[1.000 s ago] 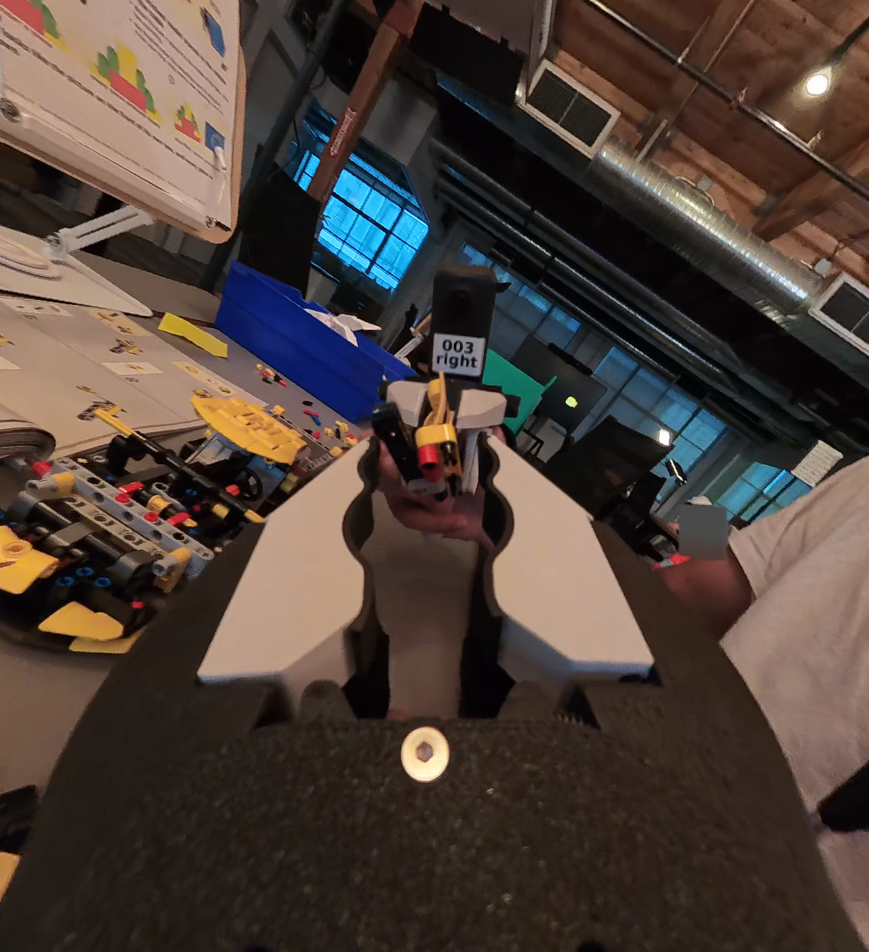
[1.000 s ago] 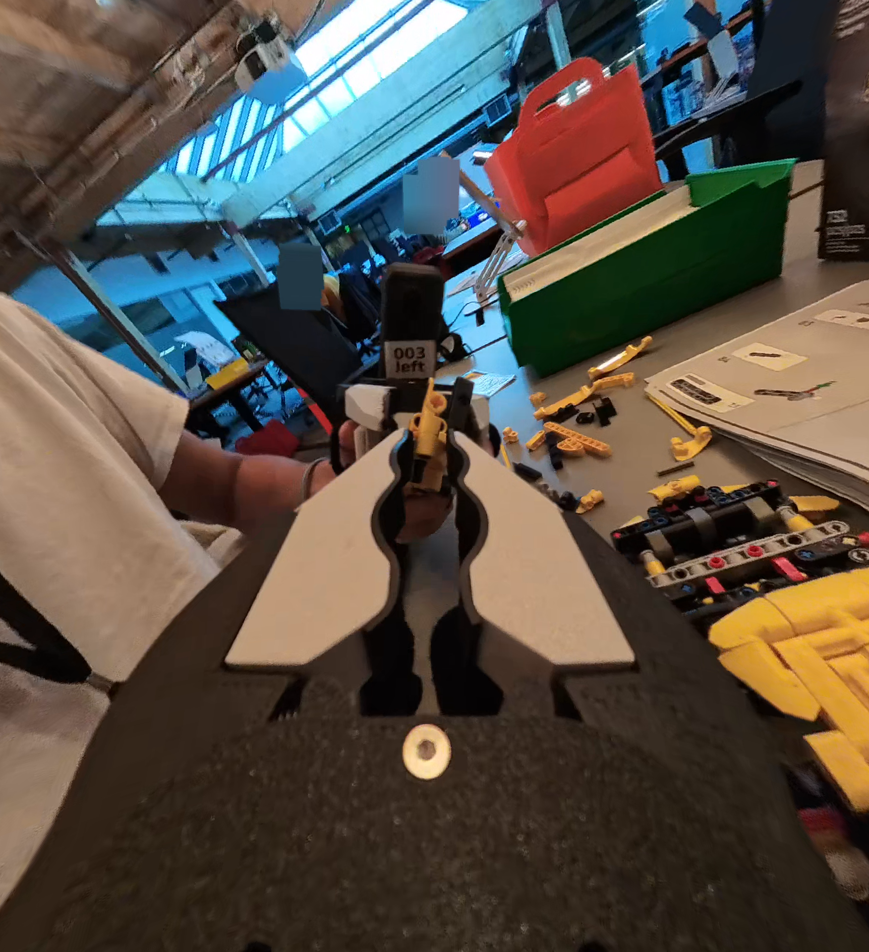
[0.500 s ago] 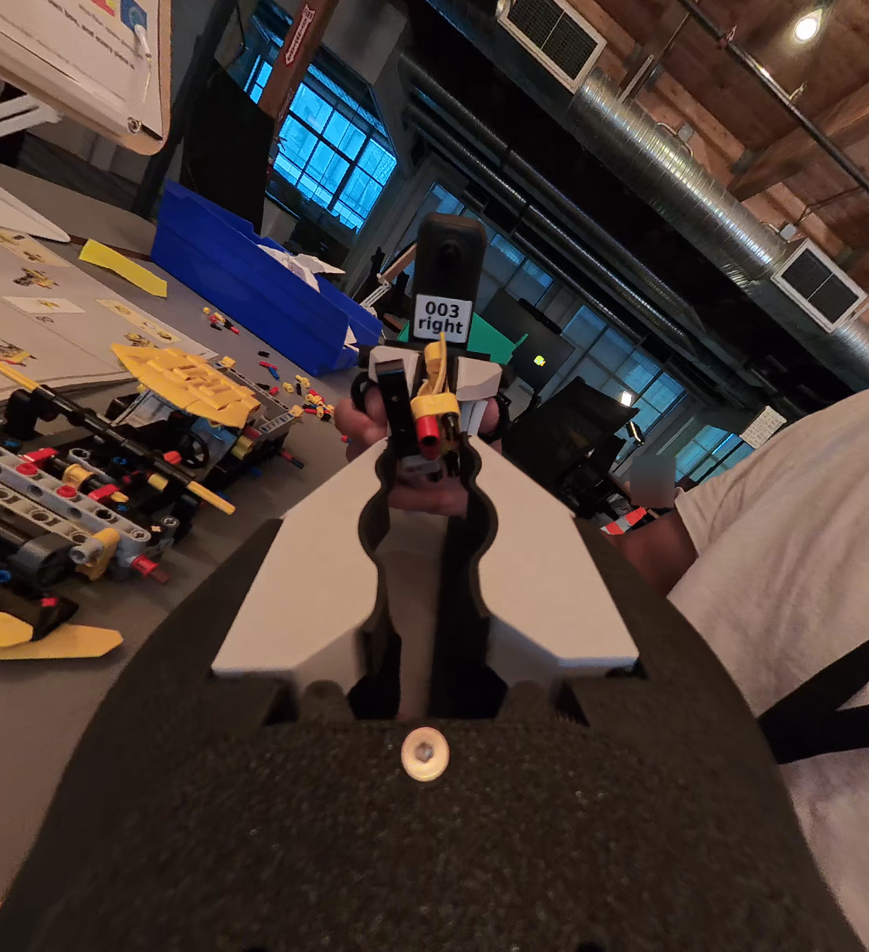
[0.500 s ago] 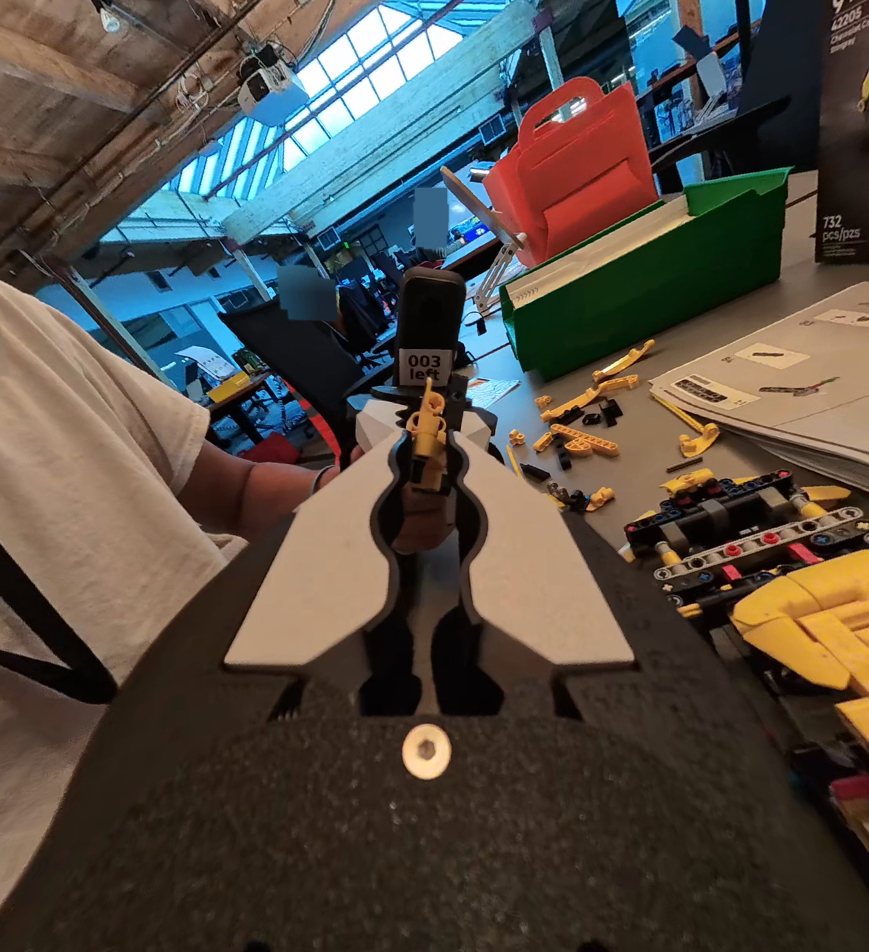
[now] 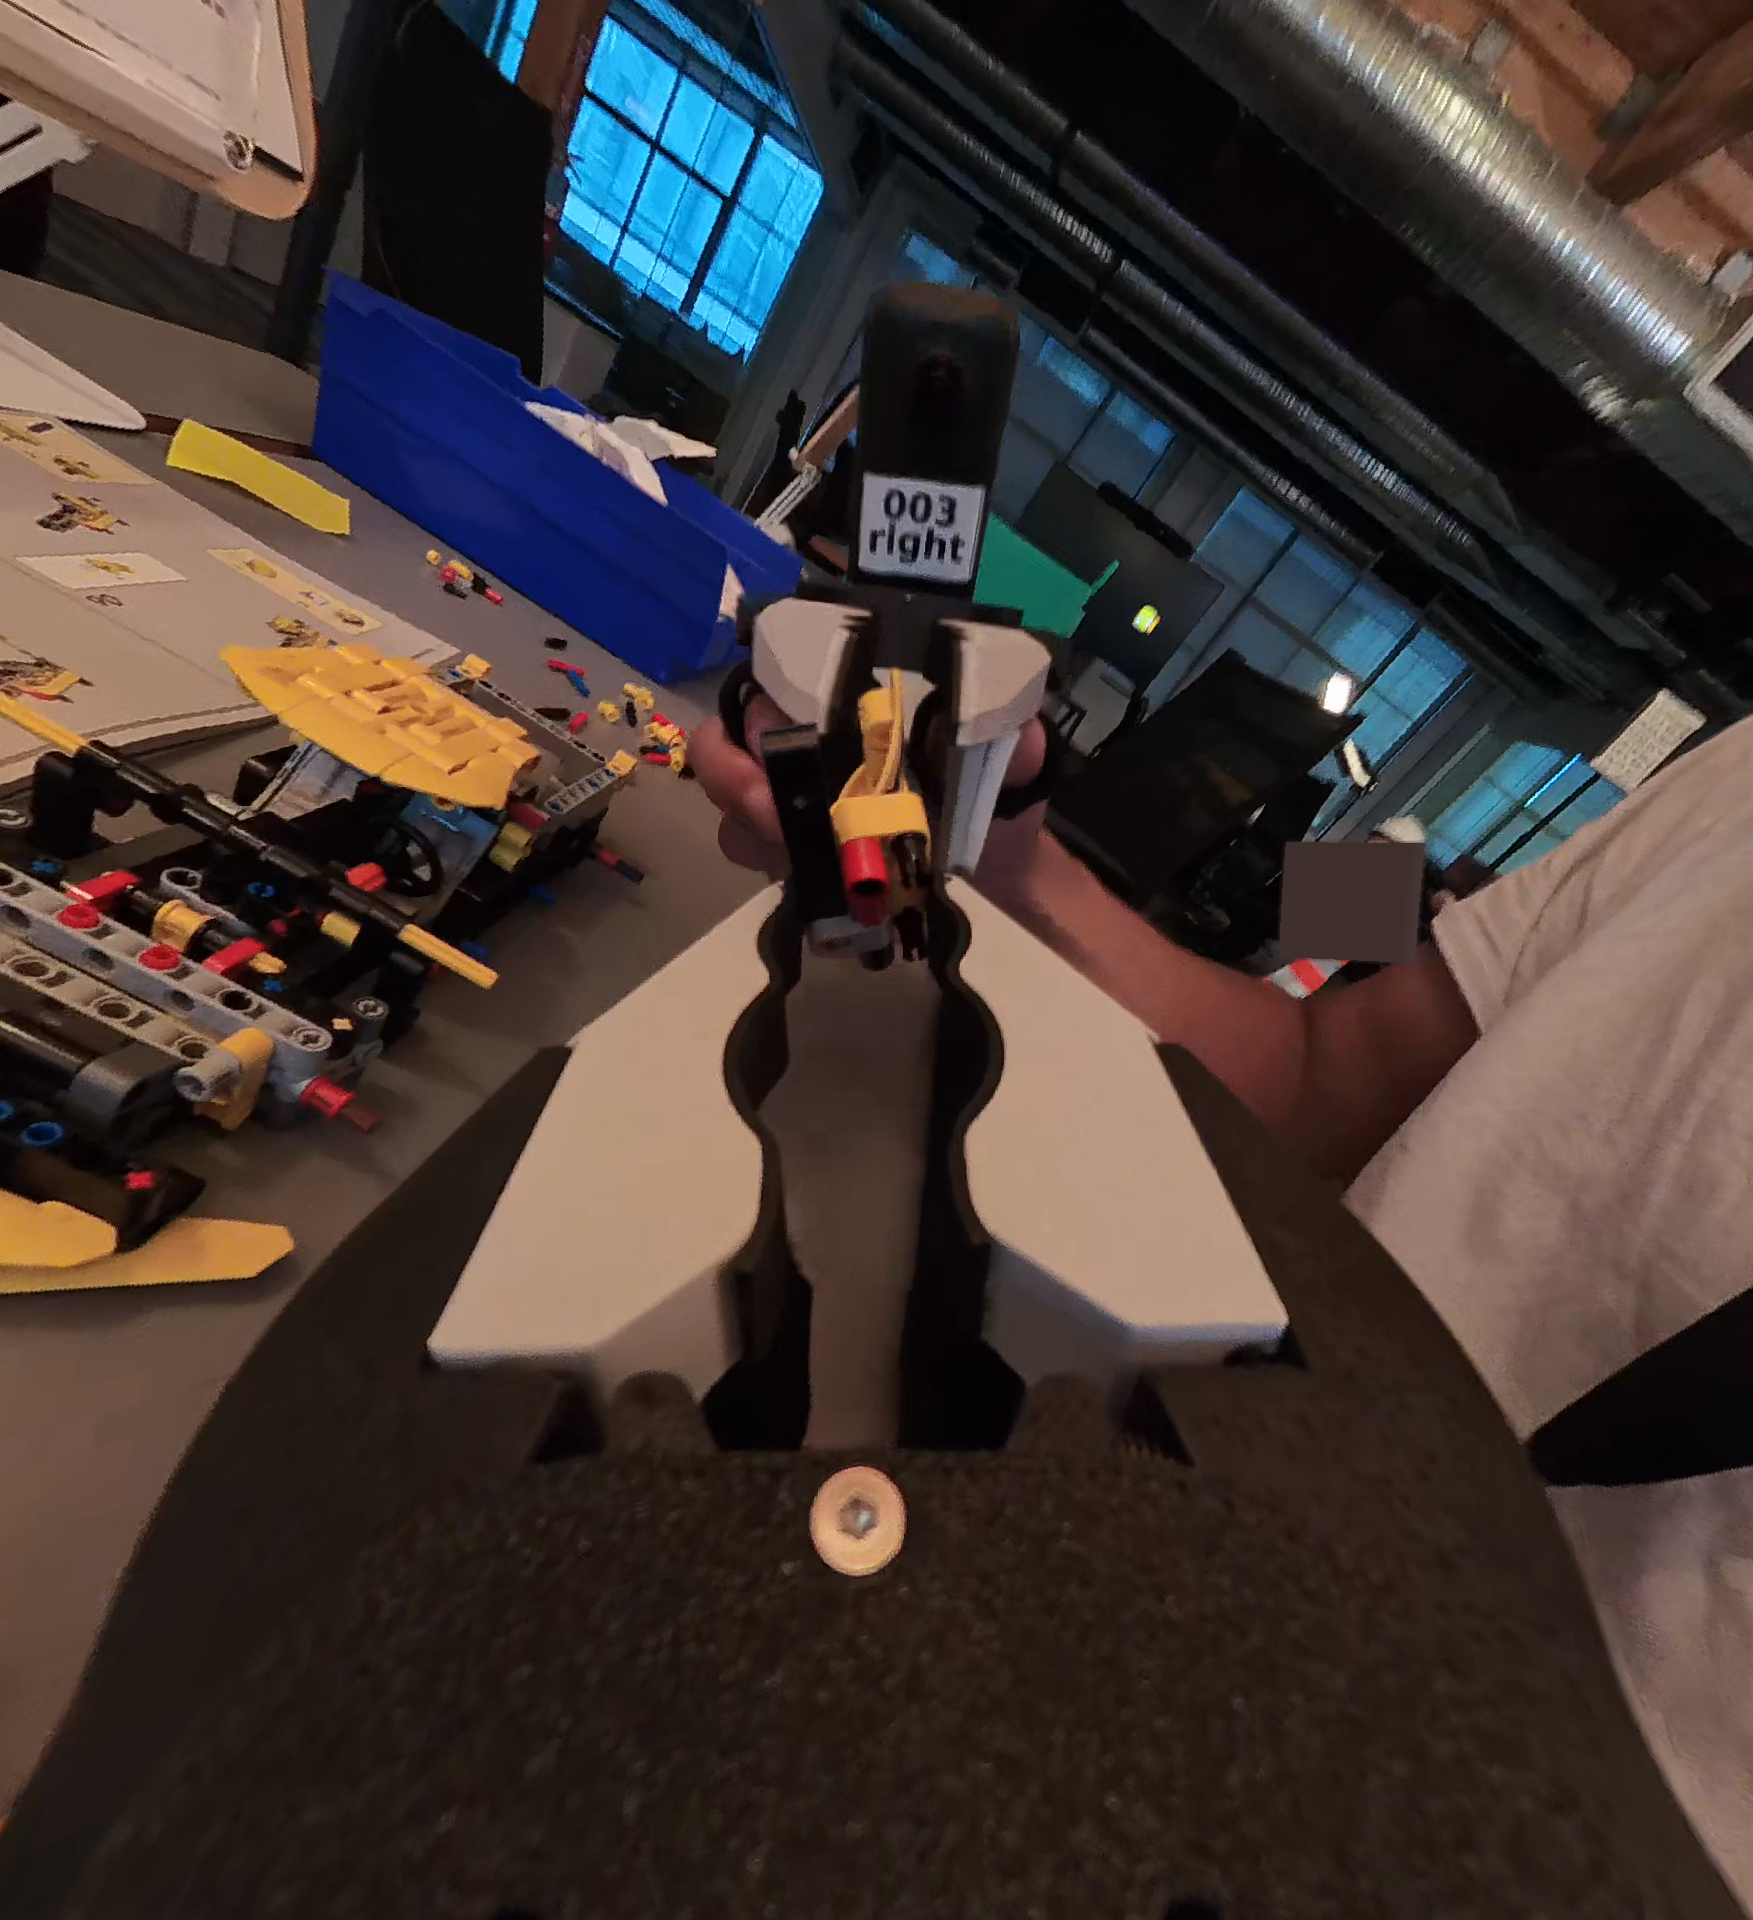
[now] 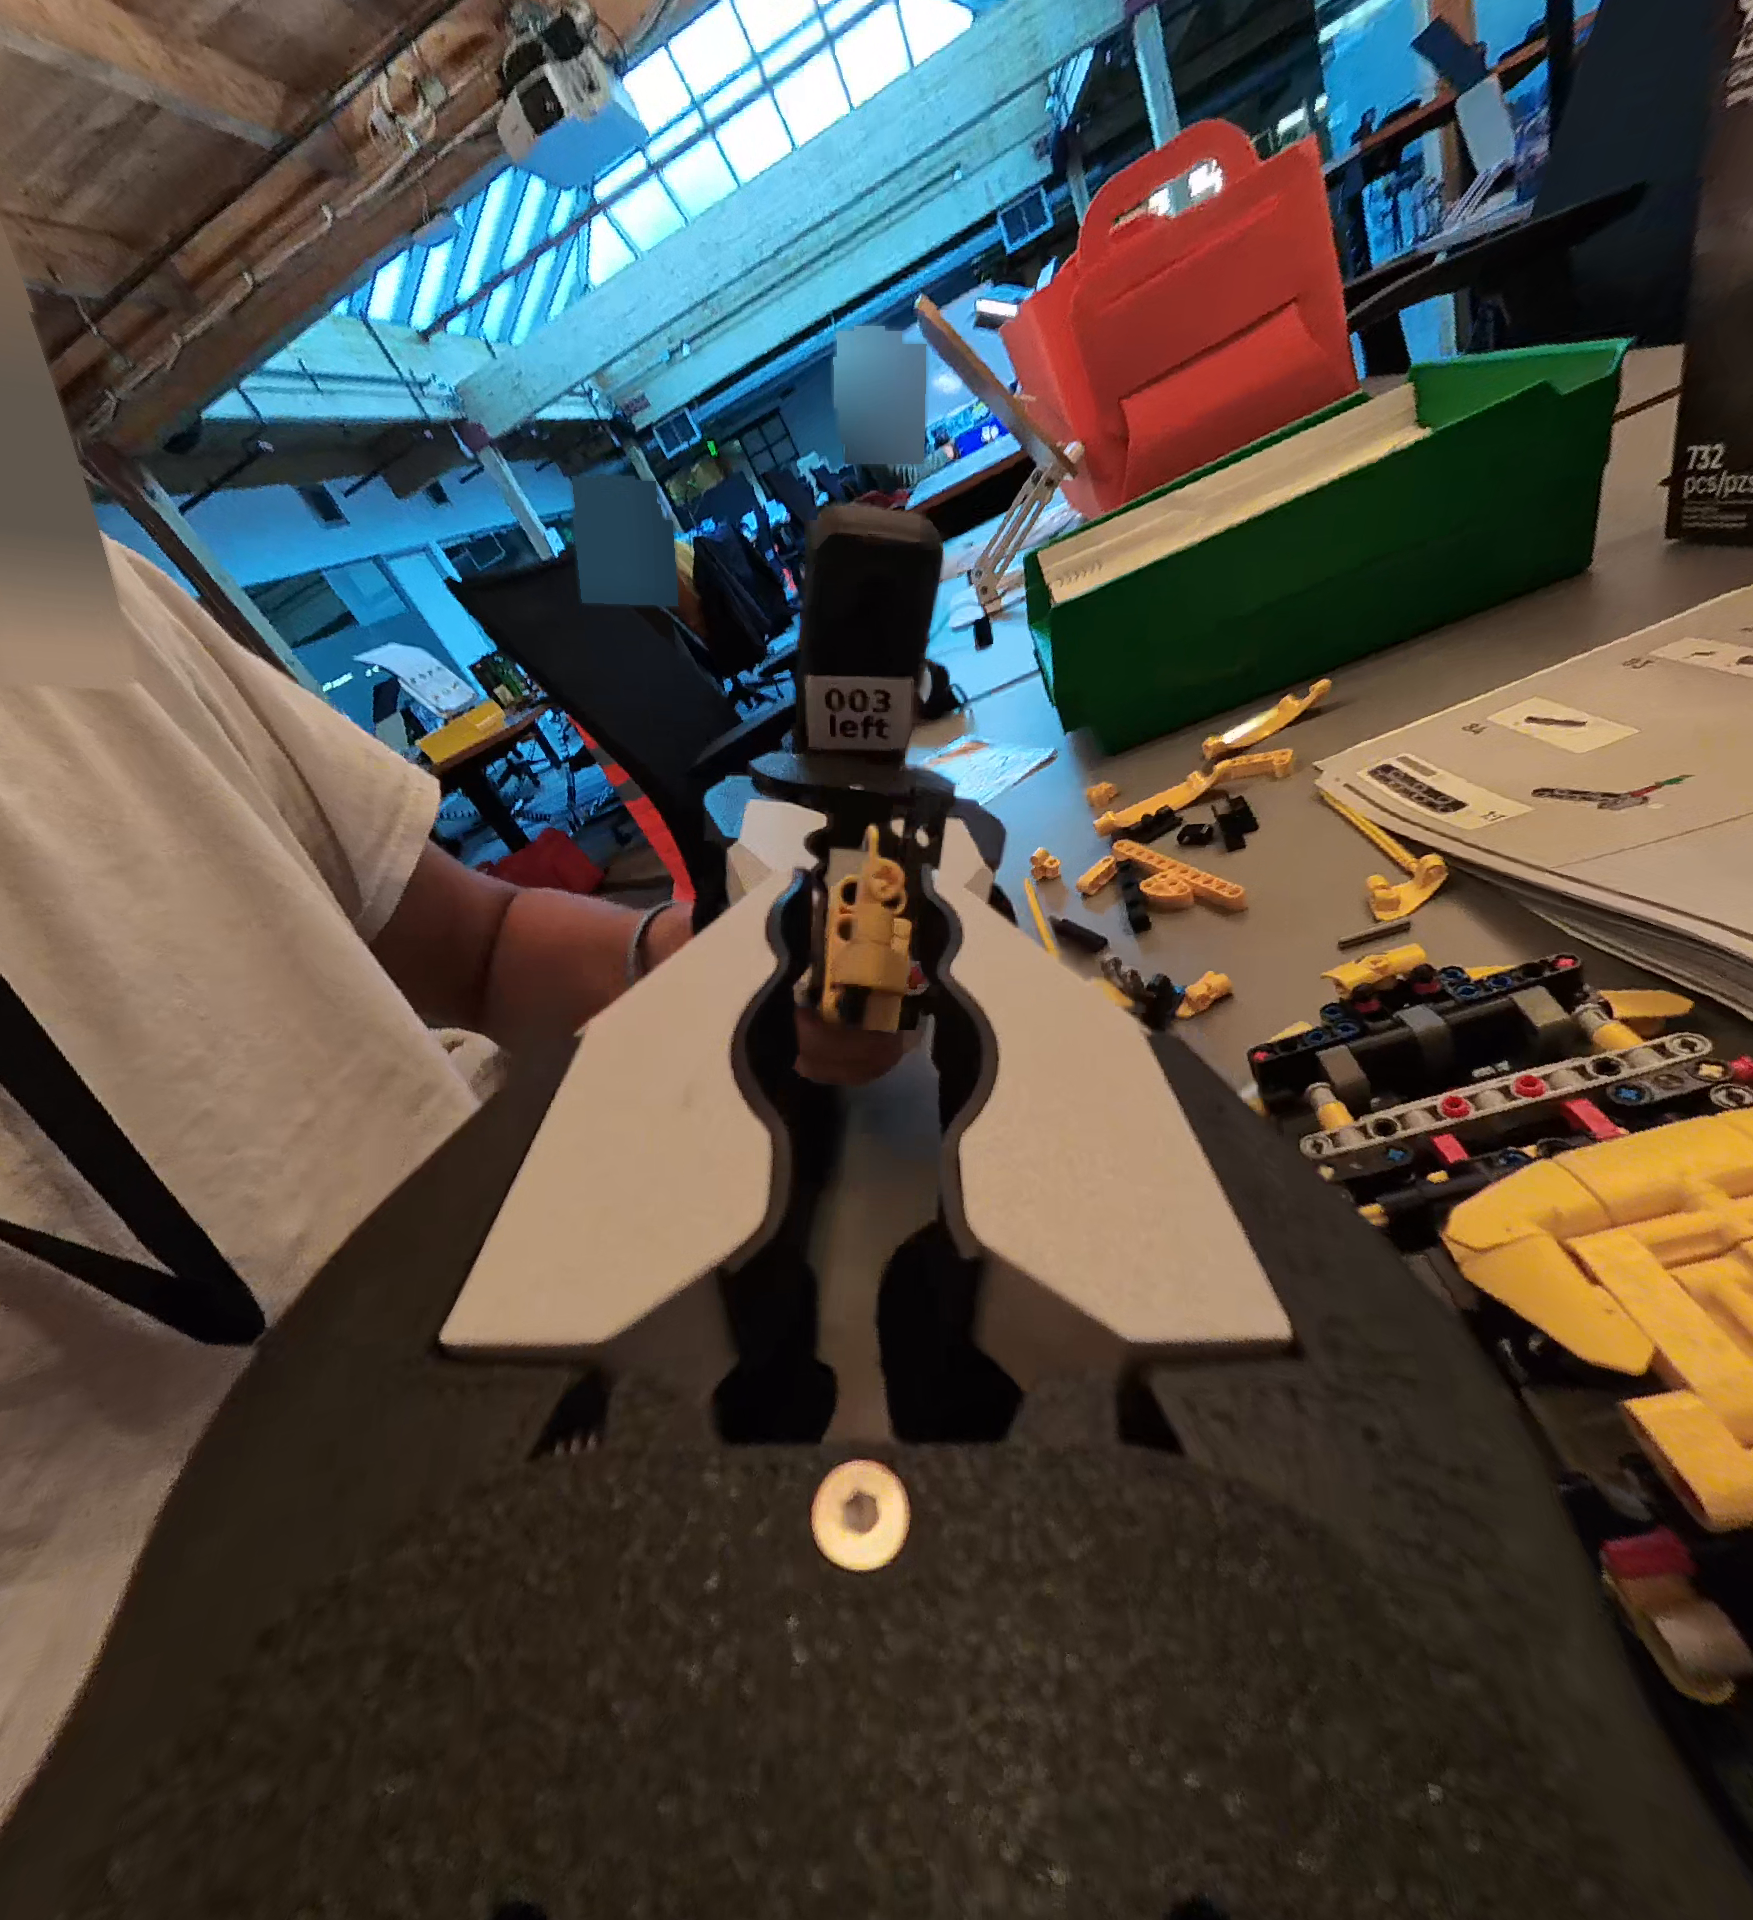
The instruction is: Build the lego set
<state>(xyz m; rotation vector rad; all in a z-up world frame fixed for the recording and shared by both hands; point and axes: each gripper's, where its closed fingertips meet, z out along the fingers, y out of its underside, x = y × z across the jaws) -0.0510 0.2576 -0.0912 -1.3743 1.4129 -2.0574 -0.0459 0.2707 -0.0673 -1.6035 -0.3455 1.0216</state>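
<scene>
While both grippers face each other in mid-air above the grey table [image 5: 560,966], the small yellow-and-red lego sub-assembly [image 5: 877,831] sits between them. The left gripper [image 5: 859,935] pinches its near end, fingers nearly together, and the right gripper [image 6: 867,966] clamps the other end. The half-built yellow car chassis [image 6: 1537,1081] lies on the table beside an open instruction booklet [image 6: 1630,769]

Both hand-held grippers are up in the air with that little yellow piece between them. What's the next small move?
Probably press the two together gently. The left hand-held gripper and right hand-held gripper meet tip to tip on one small yellow, red and black piece, above the table, so seating looks unfinished.
</scene>
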